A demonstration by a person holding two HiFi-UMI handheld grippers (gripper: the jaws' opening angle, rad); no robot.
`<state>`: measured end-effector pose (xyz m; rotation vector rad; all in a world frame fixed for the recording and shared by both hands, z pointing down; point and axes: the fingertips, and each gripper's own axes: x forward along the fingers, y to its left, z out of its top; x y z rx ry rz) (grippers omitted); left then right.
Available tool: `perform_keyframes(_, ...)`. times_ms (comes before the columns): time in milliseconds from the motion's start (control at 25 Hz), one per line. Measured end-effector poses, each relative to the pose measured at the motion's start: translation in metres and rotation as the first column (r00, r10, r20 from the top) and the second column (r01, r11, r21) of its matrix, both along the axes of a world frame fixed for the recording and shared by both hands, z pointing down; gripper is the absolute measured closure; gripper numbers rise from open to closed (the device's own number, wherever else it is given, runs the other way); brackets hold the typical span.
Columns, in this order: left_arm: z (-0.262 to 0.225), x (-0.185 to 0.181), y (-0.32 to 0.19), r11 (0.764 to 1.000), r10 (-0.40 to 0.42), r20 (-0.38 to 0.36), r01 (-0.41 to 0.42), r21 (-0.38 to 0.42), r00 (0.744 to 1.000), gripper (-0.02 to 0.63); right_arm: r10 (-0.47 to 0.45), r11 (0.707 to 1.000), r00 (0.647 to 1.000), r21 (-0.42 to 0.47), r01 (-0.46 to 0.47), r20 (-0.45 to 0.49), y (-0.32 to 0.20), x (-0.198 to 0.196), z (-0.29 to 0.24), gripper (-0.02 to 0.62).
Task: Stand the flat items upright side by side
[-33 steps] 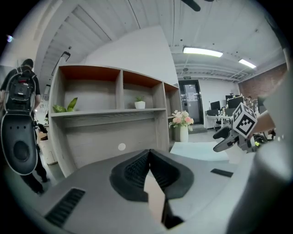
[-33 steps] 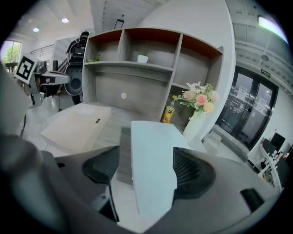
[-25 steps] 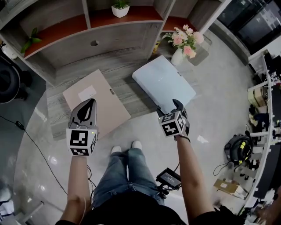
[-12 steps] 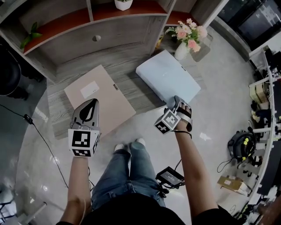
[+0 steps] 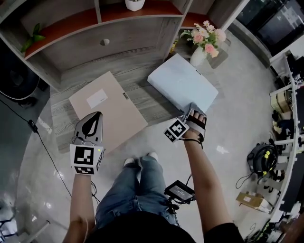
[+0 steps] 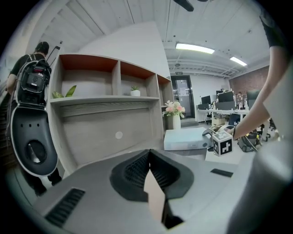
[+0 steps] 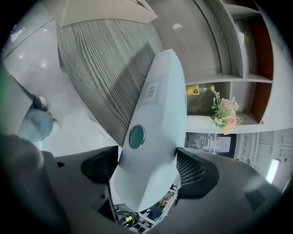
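A tan flat file box lies flat on the wooden desk, left of a pale blue file box that also lies flat. My left gripper hovers over the tan box's near left edge with its jaws together; in the left gripper view a tan sliver shows behind the left gripper's tips. My right gripper, rolled onto its side, is at the blue box's near end. In the right gripper view the blue box's spine, with its round finger hole, fills the right gripper, both jaws against it.
A wooden shelf unit rises behind the desk. A vase of pink flowers stands just beyond the blue box, and a white plant pot sits on the upper shelf. My legs and a black device are below, on the glossy floor.
My right gripper has rolled sideways and moved in over the blue box's near end. My left gripper has drifted slightly back toward me; both boxes lie where they were.
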<state>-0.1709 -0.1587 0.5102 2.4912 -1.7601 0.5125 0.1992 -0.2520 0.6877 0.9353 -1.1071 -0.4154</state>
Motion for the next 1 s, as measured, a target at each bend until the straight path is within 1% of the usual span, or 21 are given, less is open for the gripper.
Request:
perform_keyframes(160, 0.004, -0.001, -0.001, 1.0, 0.012, 0.02, -0.012, 0.004, 1.0, 0.595, -0.007, 1.0, 1.0, 0.028, 0.008, -0.025, -0.005, 0.006, 0.006, 0.207)
perform_keyframes(320, 0.007, 0.001, -0.005, 1.0, 0.013, 0.008, -0.013, 0.005, 1.0, 0.595, -0.04, 0.997, 0.998, 0.061, 0.043, -0.048, -0.005, 0.008, 0.002, 0.209)
perform_keyframes(480, 0.004, 0.006, -0.007, 1.0, 0.02, -0.005, -0.02, 0.014, 1.0, 0.595, -0.043, 0.997, 0.997, 0.06, 0.046, -0.061, 0.005, 0.011, -0.002, 0.222)
perform_keyframes(680, -0.008, 0.012, -0.012, 1.0, 0.024, -0.025, -0.023, 0.018, 0.999, 0.595, -0.045, 0.998, 0.999, 0.035, 0.045, 0.018, 0.019, 0.002, -0.011, 0.237)
perform_keyframes(840, -0.025, 0.021, -0.016, 0.999, 0.021, -0.047, -0.019, 0.03, 0.999, 0.595, -0.032, 0.999, 0.995, -0.019, 0.034, 0.094, 0.026, -0.004, -0.025, 0.241)
perform_keyframes(1000, -0.044, 0.028, -0.021, 0.999, 0.019, -0.063, -0.016, 0.048, 0.998, 0.595, -0.005, 0.996, 0.983, -0.086, 0.021, 0.181, 0.025, -0.012, -0.044, 0.242)
